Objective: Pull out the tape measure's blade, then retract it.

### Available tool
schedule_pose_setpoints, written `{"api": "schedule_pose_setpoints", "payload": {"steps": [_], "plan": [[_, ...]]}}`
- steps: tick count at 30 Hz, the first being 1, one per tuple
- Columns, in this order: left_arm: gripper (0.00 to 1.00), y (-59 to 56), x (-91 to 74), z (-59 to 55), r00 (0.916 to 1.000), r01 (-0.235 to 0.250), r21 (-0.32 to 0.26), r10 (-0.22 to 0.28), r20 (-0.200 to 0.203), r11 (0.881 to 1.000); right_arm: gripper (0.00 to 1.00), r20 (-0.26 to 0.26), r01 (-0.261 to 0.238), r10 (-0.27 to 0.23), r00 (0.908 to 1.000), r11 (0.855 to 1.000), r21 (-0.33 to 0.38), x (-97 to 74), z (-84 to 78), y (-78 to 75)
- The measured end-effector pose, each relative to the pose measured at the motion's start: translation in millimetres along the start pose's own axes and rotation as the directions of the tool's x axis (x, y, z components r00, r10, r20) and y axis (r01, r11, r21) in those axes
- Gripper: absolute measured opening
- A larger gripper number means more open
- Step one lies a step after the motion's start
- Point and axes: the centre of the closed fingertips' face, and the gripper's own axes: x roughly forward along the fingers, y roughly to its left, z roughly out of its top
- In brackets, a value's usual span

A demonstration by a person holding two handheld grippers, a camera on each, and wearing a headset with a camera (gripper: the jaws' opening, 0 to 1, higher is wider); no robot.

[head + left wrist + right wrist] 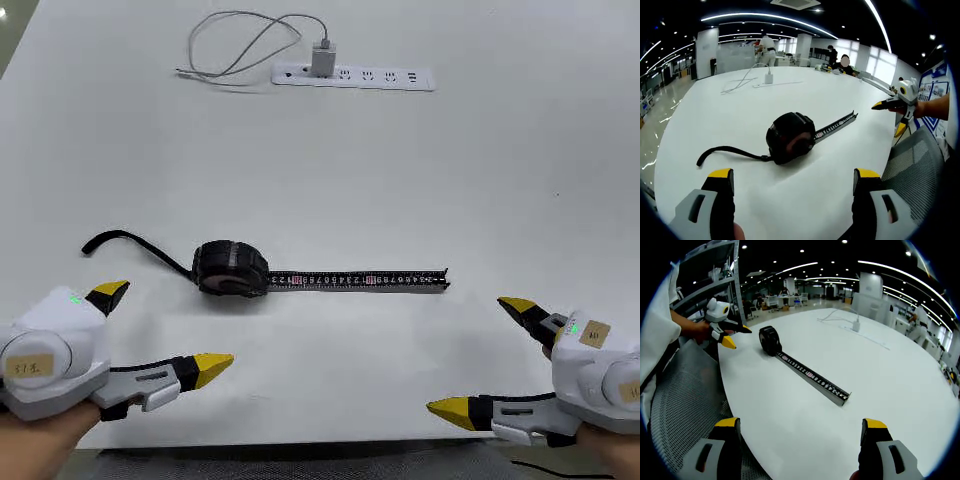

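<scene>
A black tape measure (230,269) lies on the white table, its case also in the left gripper view (791,137) and the right gripper view (770,340). Its blade (360,280) is pulled out to the right and lies flat; the end hook (844,398) points toward the right gripper. A black wrist strap (130,243) trails left of the case. My left gripper (165,325) is open near the table's front edge, below and left of the case. My right gripper (485,355) is open at the front right, apart from the blade's tip. Neither holds anything.
A white power strip (355,75) with a plugged charger and looped white cable (245,45) lies at the back of the table. The table's front edge (300,445) runs just below the grippers, with grey mesh flooring beyond. People stand far off in the room.
</scene>
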Motion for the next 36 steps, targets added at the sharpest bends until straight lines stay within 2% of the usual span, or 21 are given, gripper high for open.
{"api": "schedule_pose_setpoints", "payload": {"steps": [7,10,12,20,27,36], "plan": [[0.96,-12.0,14.1,5.7,0.9999,0.012,-0.019,-0.012,-0.012,1.000,0.99,-0.005,0.001,-0.001,1.0000,1.000,-0.003,0.6,1.1,-2.5],[0.95,-13.8,20.4,9.8,0.9999,0.008,-0.040,-0.008,-0.006,0.999,0.99,-0.006,-0.002,0.002,1.0000,1.000,-0.005,1.0,1.8,-2.2],[0.95,-15.7,25.2,16.1,0.9999,0.011,-0.076,-0.010,0.013,0.997,0.99,-0.006,-0.005,0.005,1.0000,1.000,-0.003,1.5,2.0,-1.9],[0.94,-22.2,40.7,29.3,0.9994,0.019,-0.097,-0.017,0.031,0.995,0.99,-0.011,-0.008,0.008,0.9999,1.000,-0.003,3.8,1.8,-2.3],[0.94,-24.9,49.1,34.7,0.9990,0.023,-0.130,-0.018,0.041,0.991,0.99,-0.011,-0.007,0.007,0.9999,1.000,-0.004,4.5,3.5,-4.2],[0.93,-25.6,52.8,36.1,0.9989,0.008,-0.155,-0.001,0.046,0.988,0.99,-0.013,-0.010,0.010,0.9999,1.000,-0.002,7.2,3.1,-4.5]]}}
